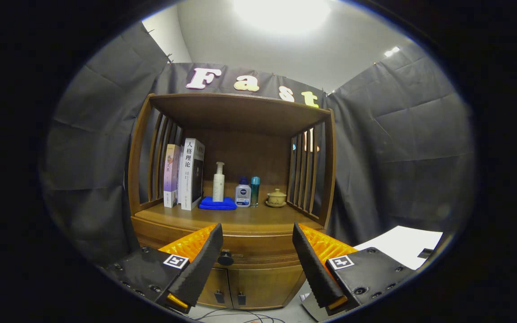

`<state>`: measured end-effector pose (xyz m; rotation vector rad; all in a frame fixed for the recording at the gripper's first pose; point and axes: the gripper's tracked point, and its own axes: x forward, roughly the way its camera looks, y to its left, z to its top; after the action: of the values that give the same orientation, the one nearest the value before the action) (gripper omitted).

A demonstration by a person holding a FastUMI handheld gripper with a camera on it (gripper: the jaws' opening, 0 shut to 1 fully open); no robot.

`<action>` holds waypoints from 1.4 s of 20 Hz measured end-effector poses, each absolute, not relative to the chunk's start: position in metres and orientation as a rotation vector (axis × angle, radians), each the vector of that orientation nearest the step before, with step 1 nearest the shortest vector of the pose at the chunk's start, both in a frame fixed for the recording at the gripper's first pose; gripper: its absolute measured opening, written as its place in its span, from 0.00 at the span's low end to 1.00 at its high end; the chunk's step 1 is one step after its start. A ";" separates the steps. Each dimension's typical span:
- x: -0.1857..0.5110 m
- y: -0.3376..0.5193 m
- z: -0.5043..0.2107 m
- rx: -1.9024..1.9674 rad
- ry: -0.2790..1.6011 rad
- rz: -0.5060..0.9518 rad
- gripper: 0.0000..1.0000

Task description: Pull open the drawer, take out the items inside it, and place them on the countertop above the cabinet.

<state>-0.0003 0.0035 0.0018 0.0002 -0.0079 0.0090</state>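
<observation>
We are holding our gripper (pixel 257 251) with its fingers spread wide apart, gripping nothing. The drawer (pixel 254 251) is sitting shut, far ahead of the fingers, its round knob (pixel 225 258) showing just right of the left finger. Nothing is done yet, we think. We are needing to pull it open, then lift things onto the surface (pixel 222 217) above.
</observation>
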 end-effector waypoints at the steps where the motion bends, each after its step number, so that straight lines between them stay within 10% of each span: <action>1: 0.000 0.004 0.002 0.000 -0.009 0.010 0.97; 28: 0.080 0.068 -0.074 -0.003 0.126 0.052 0.97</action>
<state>0.0798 0.0680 -0.0741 -0.0030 0.1264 0.0519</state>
